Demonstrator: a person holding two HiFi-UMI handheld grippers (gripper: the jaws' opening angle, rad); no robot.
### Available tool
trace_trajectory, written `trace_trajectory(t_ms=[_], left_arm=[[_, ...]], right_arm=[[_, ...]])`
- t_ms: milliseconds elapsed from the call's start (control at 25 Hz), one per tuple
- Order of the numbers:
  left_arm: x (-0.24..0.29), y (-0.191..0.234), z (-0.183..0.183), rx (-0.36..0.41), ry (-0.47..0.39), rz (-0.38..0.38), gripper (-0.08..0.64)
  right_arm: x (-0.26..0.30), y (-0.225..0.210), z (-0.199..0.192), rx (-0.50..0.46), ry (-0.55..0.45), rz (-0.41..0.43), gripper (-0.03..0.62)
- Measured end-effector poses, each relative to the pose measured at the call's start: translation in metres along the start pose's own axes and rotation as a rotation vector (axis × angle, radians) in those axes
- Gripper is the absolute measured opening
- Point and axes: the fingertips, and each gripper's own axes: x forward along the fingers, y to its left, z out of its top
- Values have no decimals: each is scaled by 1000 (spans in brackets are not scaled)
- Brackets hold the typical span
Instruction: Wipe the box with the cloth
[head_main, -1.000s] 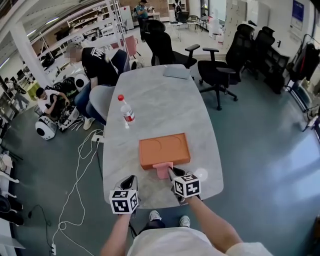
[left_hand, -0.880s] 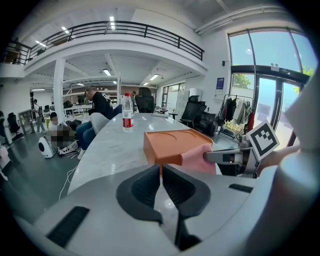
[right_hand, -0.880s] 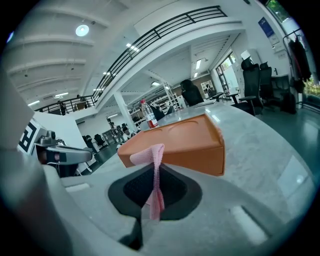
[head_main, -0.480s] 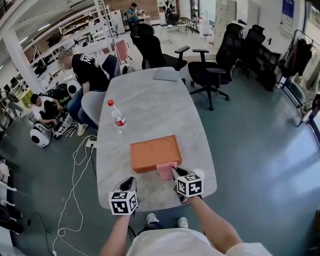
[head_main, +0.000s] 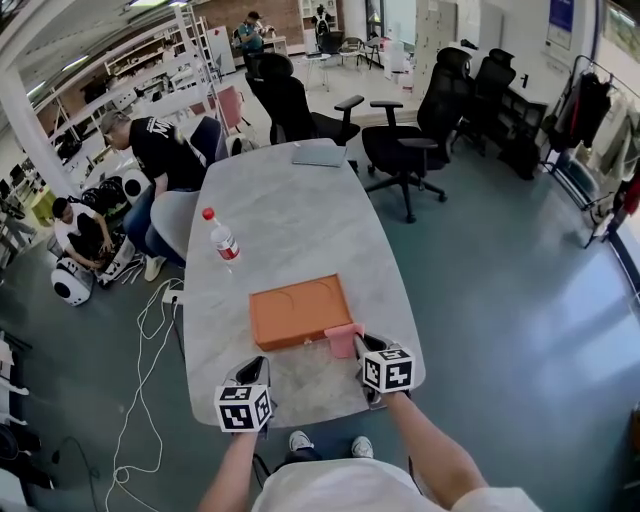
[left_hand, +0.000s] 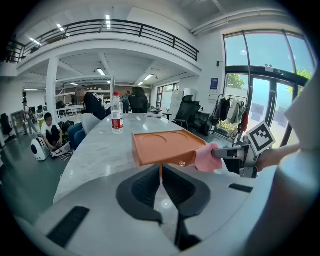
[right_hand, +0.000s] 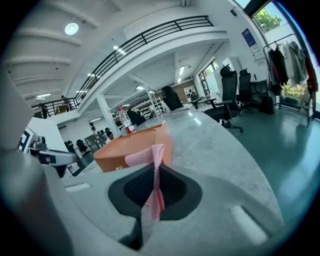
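Observation:
An orange box with two round recesses in its top lies on the marble table. My right gripper is shut on a pink cloth, which is pressed against the box's near right corner. In the right gripper view the cloth hangs from between the shut jaws in front of the box. My left gripper sits near the table's front edge, left of the box and apart from it. The left gripper is shut and holds nothing; beyond it lie the box and the cloth.
A water bottle with a red cap stands at the table's left side behind the box. A closed laptop lies at the far end. Black office chairs stand beyond the table, and a person bends over at the far left.
My right gripper has slid the cloth rightward along the box's near side, from its middle to its right corner. The left gripper has stayed put.

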Motion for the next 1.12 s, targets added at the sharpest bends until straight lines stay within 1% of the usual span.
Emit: trace_trajectory(t_ms=[120,240,480,640,840,1120], left_arm=[[1,-1,-1,1,-1,-8,23],[1,-2,0,0,-3,-16,23],[1,4,9,-3,-20,-23,23],[-1,6,21,-3,-45,-29,25],[-7,10,38,-7,-87,-33,23],[-22,22,65,1,-159,-19,25]], right_arm=[[-8,-13,1,14,-9,-35,14],[-15,-19,4,16,-14,-48,15],[-35,0,14,17,-37,-13,14],[-50,20,35,7,-90,18,15],[-63,41,72,-37,-159,38,14],[-74,63,116,-148,-247,42,14]])
